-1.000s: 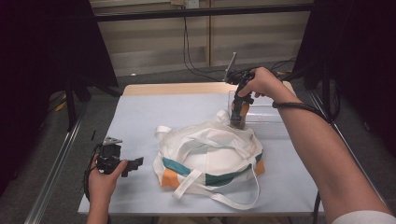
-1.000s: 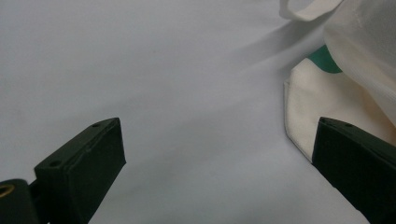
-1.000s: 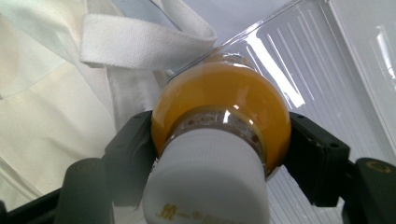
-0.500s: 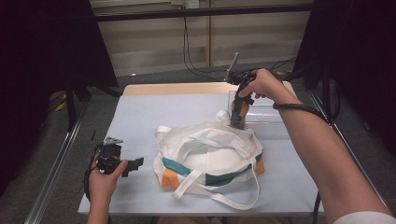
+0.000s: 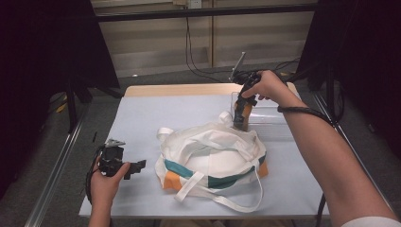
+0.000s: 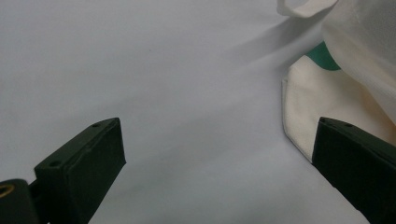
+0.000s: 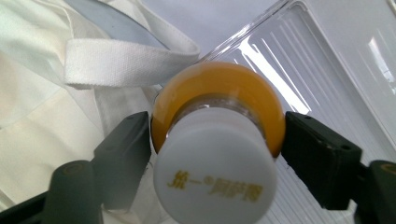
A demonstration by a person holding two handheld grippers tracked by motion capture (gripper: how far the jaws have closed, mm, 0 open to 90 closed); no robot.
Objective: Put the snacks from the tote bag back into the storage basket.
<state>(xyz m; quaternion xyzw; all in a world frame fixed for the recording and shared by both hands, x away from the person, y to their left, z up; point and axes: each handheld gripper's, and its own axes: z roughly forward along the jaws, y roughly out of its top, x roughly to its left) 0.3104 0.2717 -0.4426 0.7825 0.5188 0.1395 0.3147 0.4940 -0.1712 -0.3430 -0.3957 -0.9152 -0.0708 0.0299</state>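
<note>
We see the right gripper (image 7: 217,140) upright over a white-capped orange bottle (image 7: 217,154) at the tote bag's (image 5: 213,161) far edge, beside the clear tray (image 5: 279,120) near the table's (image 5: 156,113) far right corner. Its 2 jaws have just been opening, the bottle between them (barely released, we judge). The left gripper (image 5: 137,166) rests wide open and empty near the front left corner.

The bag (image 5: 213,158) lay in the middle of the table (image 5: 151,118). The bottle (image 7: 217,149) stood just behind the bag, at its far right edge, between the jaws of the right gripper (image 5: 242,113). The clear tray (image 5: 269,120) lay right of the bottle. The left gripper (image 5: 137,166) lay left of the bag, near its edge.
</note>
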